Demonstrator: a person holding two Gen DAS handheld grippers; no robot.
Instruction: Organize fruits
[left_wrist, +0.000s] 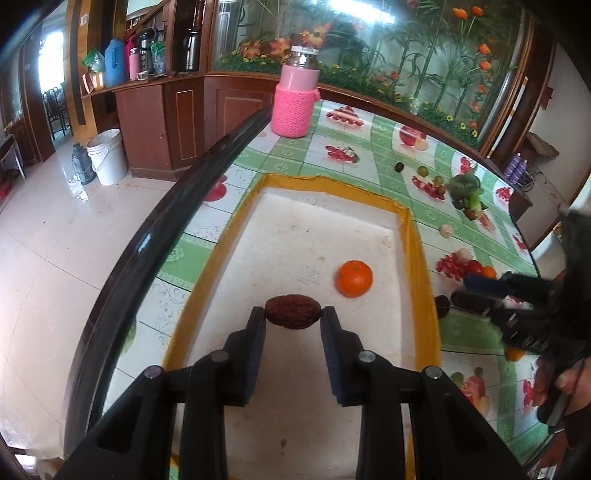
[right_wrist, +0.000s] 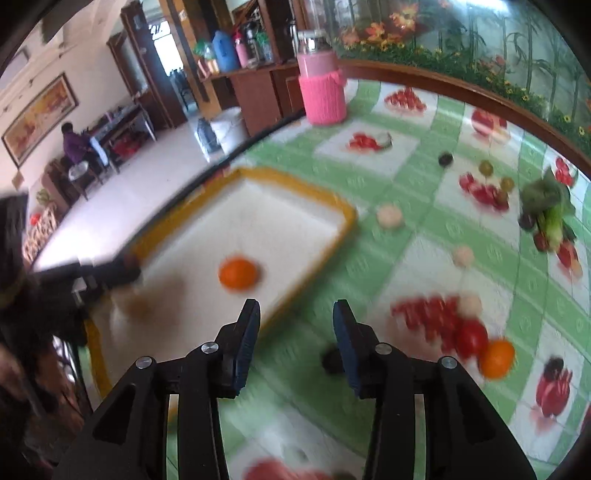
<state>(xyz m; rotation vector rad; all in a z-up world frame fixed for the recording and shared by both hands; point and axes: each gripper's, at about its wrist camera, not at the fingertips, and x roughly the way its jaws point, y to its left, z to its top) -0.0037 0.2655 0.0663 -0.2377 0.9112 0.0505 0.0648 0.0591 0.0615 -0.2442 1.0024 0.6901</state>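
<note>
My left gripper (left_wrist: 293, 314) is shut on a dark red wrinkled date (left_wrist: 291, 311), held over the near part of a white tray with a yellow rim (left_wrist: 417, 240). An orange (left_wrist: 354, 278) lies inside the tray. My right gripper (right_wrist: 295, 314) hovers over the green fruit-print tablecloth just past the tray's rim (right_wrist: 347, 218), open with nothing between its pads. A small dark fruit (right_wrist: 330, 363) lies on the cloth beside its right finger. In the right wrist view, which is blurred, the orange (right_wrist: 238, 275) shows in the tray.
A pink bottle in a knitted sleeve (left_wrist: 295, 99) stands at the table's far edge. Loose on the cloth are a red fruit (right_wrist: 471, 338), a second orange (right_wrist: 496, 358), pale round fruits (right_wrist: 388, 216), small green fruits and leafy greens (right_wrist: 546, 206). The table's dark edge (left_wrist: 155, 236) runs along the left.
</note>
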